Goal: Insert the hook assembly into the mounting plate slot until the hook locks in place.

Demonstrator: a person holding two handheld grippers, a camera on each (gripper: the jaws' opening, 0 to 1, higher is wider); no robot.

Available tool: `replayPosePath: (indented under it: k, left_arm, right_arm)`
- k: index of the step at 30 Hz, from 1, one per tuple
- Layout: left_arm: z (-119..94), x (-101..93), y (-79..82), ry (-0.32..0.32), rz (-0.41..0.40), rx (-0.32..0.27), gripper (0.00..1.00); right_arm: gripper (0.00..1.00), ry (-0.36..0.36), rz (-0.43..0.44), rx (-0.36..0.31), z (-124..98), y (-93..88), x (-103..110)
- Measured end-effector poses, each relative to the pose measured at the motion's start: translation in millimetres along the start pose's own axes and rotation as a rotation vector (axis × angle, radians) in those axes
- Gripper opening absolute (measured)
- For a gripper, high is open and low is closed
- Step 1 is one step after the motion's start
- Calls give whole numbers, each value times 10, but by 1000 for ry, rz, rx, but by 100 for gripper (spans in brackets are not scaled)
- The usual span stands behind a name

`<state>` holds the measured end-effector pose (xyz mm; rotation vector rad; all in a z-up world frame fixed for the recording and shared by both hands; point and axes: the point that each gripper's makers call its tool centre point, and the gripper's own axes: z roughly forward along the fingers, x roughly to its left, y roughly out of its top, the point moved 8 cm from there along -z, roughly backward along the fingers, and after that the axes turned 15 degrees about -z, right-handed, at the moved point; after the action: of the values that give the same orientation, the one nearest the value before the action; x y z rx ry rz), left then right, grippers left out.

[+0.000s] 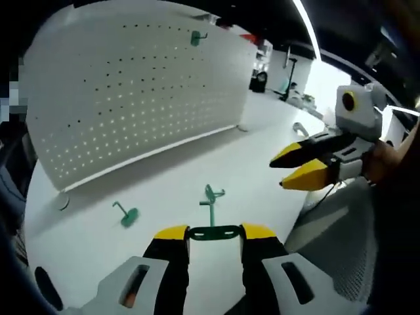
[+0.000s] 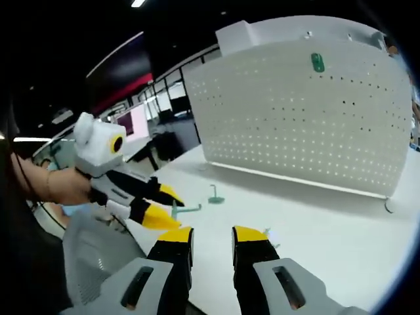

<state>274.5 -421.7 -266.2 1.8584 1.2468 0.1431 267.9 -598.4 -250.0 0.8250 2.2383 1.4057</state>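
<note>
My left gripper [image 1: 215, 232] is shut on the flat base of a green hook assembly [image 1: 211, 210], whose stem and hook point away over the white table. In the right gripper view that gripper [image 2: 167, 207] comes in from the left in a hand, the green hook [image 2: 188, 209] sticking out of its yellow tips. The white perforated mounting plate [image 1: 144, 98] [image 2: 295, 111] stands upright at the back, with a green hook [image 1: 197, 37] [image 2: 317, 62] fixed near its top. My right gripper [image 2: 212, 236] is open and holds nothing; it hovers at the right [image 1: 293, 169].
A second loose green hook [image 1: 126, 215] [image 2: 215, 197] lies on the white table [image 1: 197, 164]. A small grey hook [image 2: 388, 207] rests by the plate's foot. A grey mesh chair back [image 1: 335, 243] [image 2: 98, 262] stands close to the table edge.
</note>
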Motion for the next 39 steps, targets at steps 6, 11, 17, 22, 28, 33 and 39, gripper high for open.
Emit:
replayPosePath:
  k: [6,11,17,22,28,33,39]
  left_arm:
    - [-96,-169,-5,1,102,43,30]
    - [-152,-316,78,-41,177,48,30]
    - [-183,-409,78,-78,202,80,30]
    - [-217,-503,89,-138,226,86,30]
    - [-241,-538,91,-191,259,97,30]
    - [-307,-608,183,-283,234,72,30]
    - [-380,-595,294,-346,281,64,30]
  right_arm:
    - [22,70,88,5,29,-66,47]
    - [21,144,160,7,28,-104,15]
    - [22,291,176,30,13,-94,-80]
    - [21,366,228,15,-28,-5,-223]
    - [23,476,279,24,-44,70,-223]
    - [23,627,308,75,-37,51,-116]
    - [22,688,456,-12,-37,178,-83]
